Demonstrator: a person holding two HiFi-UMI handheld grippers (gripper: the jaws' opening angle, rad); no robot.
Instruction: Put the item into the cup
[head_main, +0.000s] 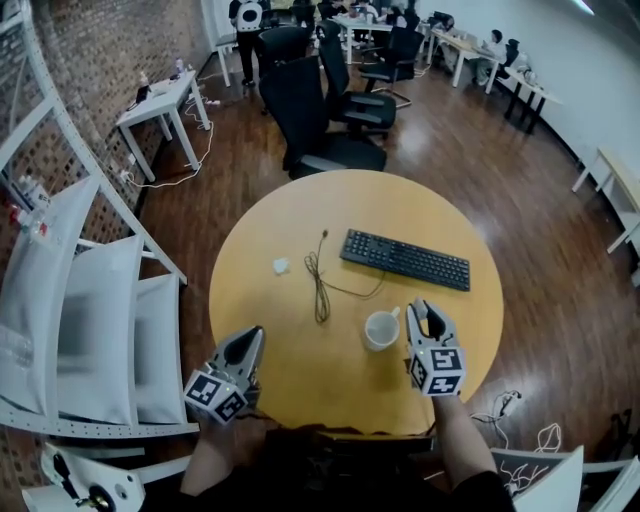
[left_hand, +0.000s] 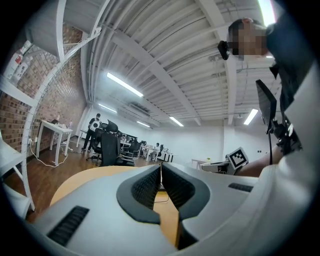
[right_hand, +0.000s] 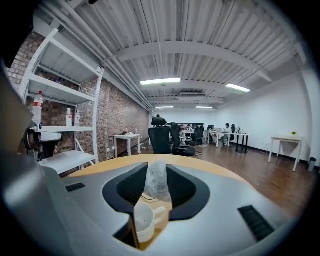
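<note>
A white mug (head_main: 381, 329) stands on the round wooden table (head_main: 280, 220), near its front edge. My right gripper (head_main: 423, 316) is just to the right of the mug, its tips beside the rim. In the right gripper view a crumpled white wad (right_hand: 157, 181) is pinched between the pads of the right gripper (right_hand: 157, 175), and the mug (right_hand: 145, 220) shows below and slightly left of it. My left gripper (head_main: 250, 345) hovers at the table's front left edge, its jaws shut with nothing between them (left_hand: 161, 172).
A black keyboard (head_main: 405, 259) lies behind the mug. A thin dark cable (head_main: 318, 285) runs down the middle of the table, with a small white crumpled scrap (head_main: 281, 266) to its left. Black office chairs (head_main: 310, 120) stand beyond the table, white shelving (head_main: 90, 300) at the left.
</note>
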